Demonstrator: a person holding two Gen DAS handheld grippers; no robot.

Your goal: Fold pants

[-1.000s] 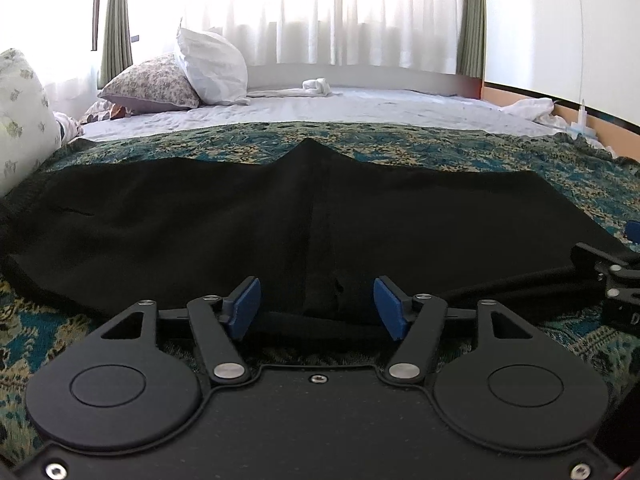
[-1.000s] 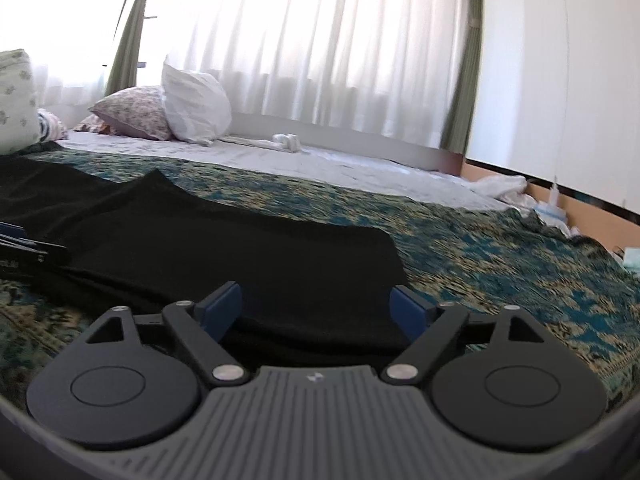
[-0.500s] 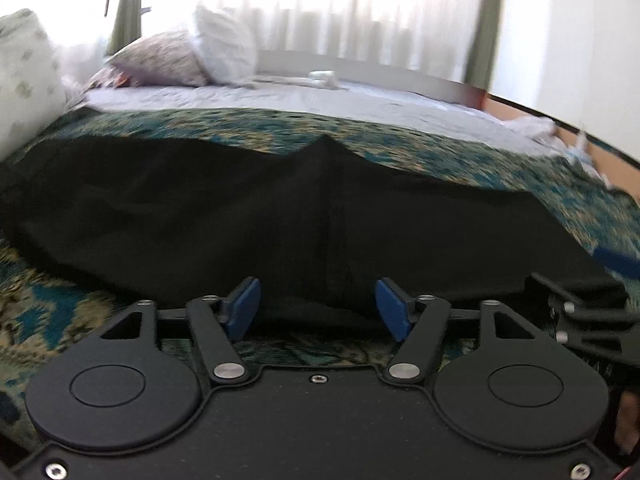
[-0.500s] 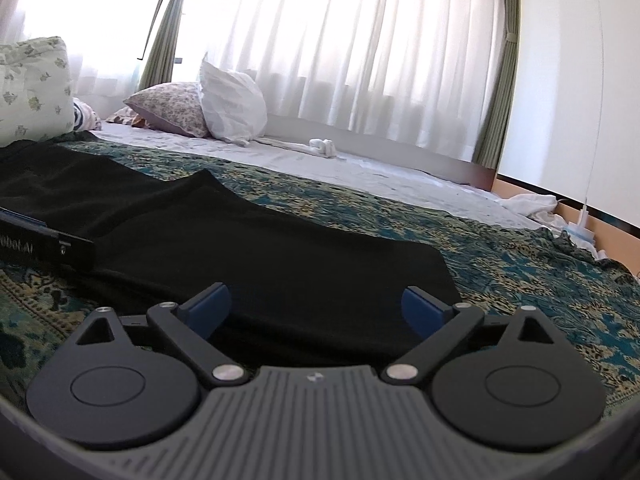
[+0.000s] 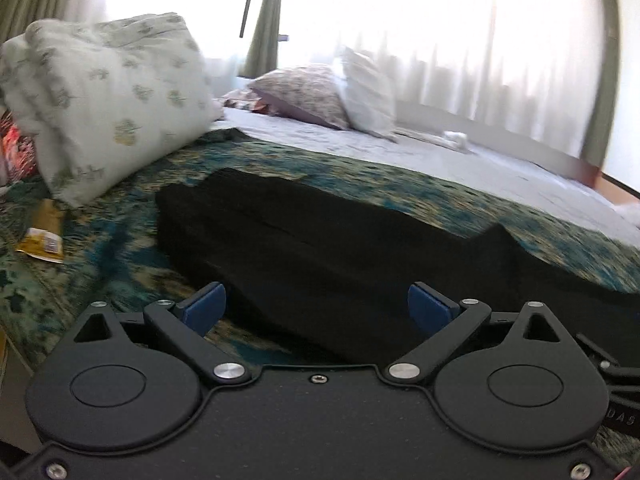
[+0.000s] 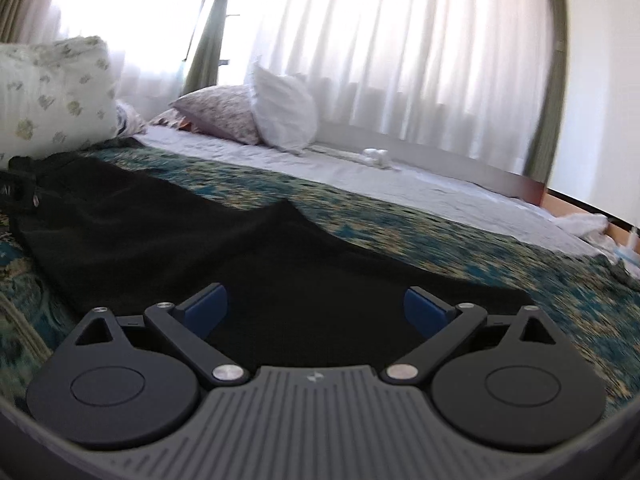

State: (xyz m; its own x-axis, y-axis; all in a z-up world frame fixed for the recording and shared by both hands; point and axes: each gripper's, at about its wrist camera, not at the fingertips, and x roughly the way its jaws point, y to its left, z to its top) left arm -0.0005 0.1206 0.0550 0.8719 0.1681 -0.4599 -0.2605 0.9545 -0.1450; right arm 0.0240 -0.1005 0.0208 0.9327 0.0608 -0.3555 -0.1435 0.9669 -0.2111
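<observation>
Black pants lie flat across a teal patterned bedspread, folded lengthwise, with one end toward the floral pillow. My left gripper is open and empty just in front of the pants' near edge, at their left part. My right gripper is open and empty over the near edge of the pants further right. The right gripper's body shows at the right edge of the left wrist view.
A large floral pillow stands at the left. Two more pillows lean at the back by the curtained window. A yellow packet lies on the bedspread at left. A white sheet covers the far bed.
Both grippers have swung left along the pants. The left gripper's jaws have opened wider. The floral pillow and the pants' left end have come into the left wrist view.
</observation>
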